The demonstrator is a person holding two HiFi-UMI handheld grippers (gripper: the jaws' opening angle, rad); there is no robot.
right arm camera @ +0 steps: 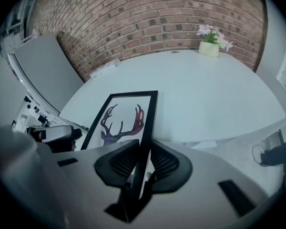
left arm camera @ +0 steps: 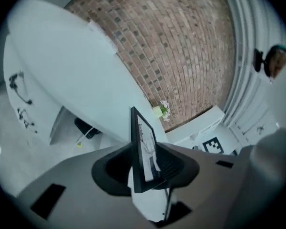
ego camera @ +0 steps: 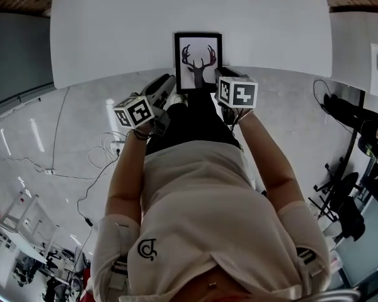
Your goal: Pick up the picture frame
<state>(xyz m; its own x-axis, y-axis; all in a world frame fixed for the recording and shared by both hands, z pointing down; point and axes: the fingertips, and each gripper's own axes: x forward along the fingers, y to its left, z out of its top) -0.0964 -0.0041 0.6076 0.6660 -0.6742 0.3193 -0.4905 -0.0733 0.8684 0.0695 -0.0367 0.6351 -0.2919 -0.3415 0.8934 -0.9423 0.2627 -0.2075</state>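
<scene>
Right gripper point(right arm camera: 143, 163) clamps the right edge of the deer picture frame point(right arm camera: 126, 113); left gripper point(left arm camera: 144, 167) straddles its left edge, jaws partly apart, seemingly not pinching yet

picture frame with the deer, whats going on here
A person stands at the white table with a gripper in each hand. The right gripper is clamped on the right edge of the picture frame. The left gripper has the left edge between its jaws, which seem not to press on it yet. The frame sits at the table's near edge.
</scene>
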